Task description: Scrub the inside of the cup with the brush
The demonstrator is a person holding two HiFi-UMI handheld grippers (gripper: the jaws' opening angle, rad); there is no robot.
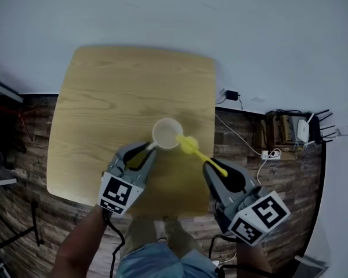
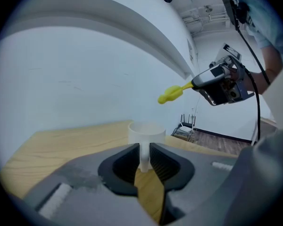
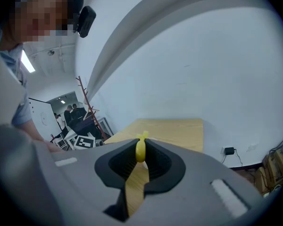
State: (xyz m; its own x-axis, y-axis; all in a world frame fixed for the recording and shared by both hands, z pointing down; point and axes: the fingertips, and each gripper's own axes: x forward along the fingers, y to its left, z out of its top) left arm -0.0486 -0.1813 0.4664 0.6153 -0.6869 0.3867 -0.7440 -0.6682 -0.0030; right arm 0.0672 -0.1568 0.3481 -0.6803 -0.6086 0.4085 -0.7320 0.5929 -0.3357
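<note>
Bare tabletop (image 1: 116, 91) rings the cup (image 1: 166, 133); the brush (image 1: 190, 146) hangs near its mouth.

- The cup (image 1: 166, 134) is a pale white mug with a round open mouth facing up. It is upright over the near right part of the wooden table (image 1: 104, 97). Its thin handle points near and left and is pinched between the jaws of the left gripper (image 1: 140, 150).
- The brush (image 1: 198, 151) is all yellow, with a slim straight handle and a lumpy head. The right gripper (image 1: 217, 168) clamps its near end. It slants far and left, with its head in the air just right of the cup's rim, outside the cup.
</note>
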